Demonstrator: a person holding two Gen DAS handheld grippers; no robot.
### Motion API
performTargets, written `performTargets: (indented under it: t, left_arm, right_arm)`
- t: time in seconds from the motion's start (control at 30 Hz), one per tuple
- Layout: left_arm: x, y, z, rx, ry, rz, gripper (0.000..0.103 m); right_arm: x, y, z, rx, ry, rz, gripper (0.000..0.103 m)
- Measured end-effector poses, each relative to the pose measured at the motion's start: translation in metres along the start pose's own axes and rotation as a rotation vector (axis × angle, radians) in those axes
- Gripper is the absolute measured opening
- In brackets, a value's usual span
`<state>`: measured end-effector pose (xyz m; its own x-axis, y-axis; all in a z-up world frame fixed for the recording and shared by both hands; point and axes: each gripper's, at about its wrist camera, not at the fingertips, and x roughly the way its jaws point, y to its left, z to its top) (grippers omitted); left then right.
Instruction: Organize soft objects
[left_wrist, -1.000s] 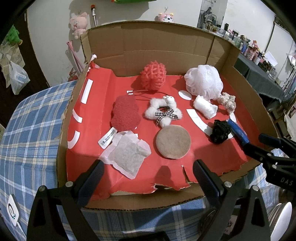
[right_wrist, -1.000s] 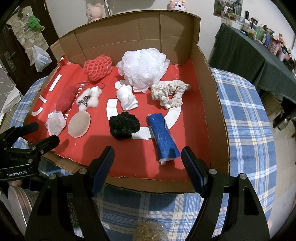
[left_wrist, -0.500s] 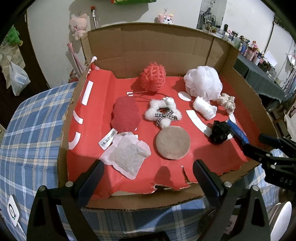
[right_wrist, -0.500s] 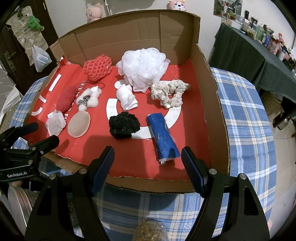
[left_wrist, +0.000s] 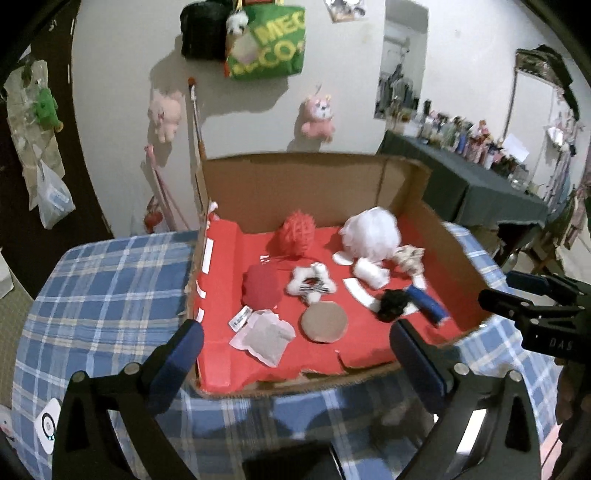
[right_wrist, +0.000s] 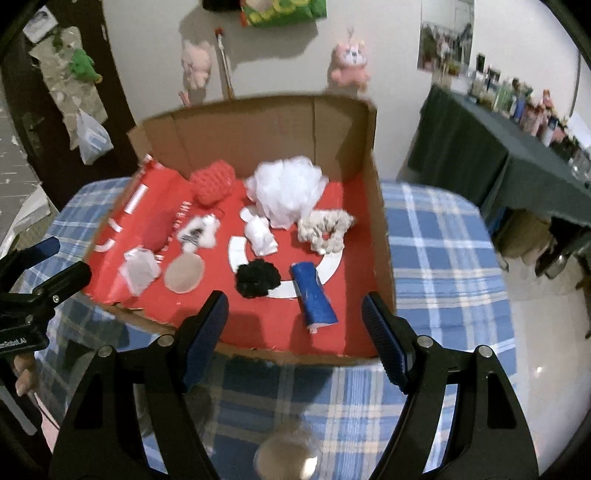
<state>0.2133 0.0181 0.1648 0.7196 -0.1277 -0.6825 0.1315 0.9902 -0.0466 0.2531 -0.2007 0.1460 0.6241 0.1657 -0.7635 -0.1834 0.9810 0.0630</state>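
Jaws of both grippers, left (left_wrist: 295, 354) and right (right_wrist: 295, 325), were held open and empty, pulled back higher from the box (right_wrist: 258, 125); soft items were left unmoved.

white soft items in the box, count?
3: white mesh pouf at the back, white roll just in front of it, white fluffy toy left of centre. Nothing visibly hidden.

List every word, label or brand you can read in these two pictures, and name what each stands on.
"MEG" and "CO": green bag on the wall, partly hidden.
"DAS": right gripper body, cut off.
"Robot.AI": left gripper body, start cut off.
White tag beside the dark red pad: too small to read.
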Motion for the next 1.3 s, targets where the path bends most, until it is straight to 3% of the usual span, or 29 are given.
performTargets:
  t: [0.17, 0.33, 0.5, 0.73, 1.07, 1.3]
  left_arm:
    - [-0.038, -0.007, -0.022, -0.011, -0.072, -0.002, 0.103]
    - [-0.066, -0.015, -0.057, -0.023, -0.127, -0.011, 0.103]
    - [-0.076, -0.023, -0.101, -0.038, -0.158, 0.024, 0.103]
    - [-0.048, -0.030, -0.151, -0.063, -0.064, 0.015, 0.103]
    - [0.000, -0.034, -0.193, -0.054, 0.088, 0.080, 0.103]
    - [-0.002, -0.042, -0.198, -0.042, 0.051, 0.123, 0.103]
  right_arm:
    - [-0.045, 0.006, -0.022, -0.025, -0.098, 0.008, 0.085]
    - [-0.083, 0.011, -0.062, -0.030, -0.190, 0.002, 0.087]
    - [-0.095, 0.025, -0.106, -0.082, -0.251, -0.083, 0.091]
    - [-0.056, 0.030, -0.159, -0.057, -0.176, -0.084, 0.092]
    - [-0.006, 0.025, -0.200, -0.014, -0.058, -0.108, 0.092]
    - [-0.003, 0.023, -0.209, 0.005, -0.079, -0.120, 0.093]
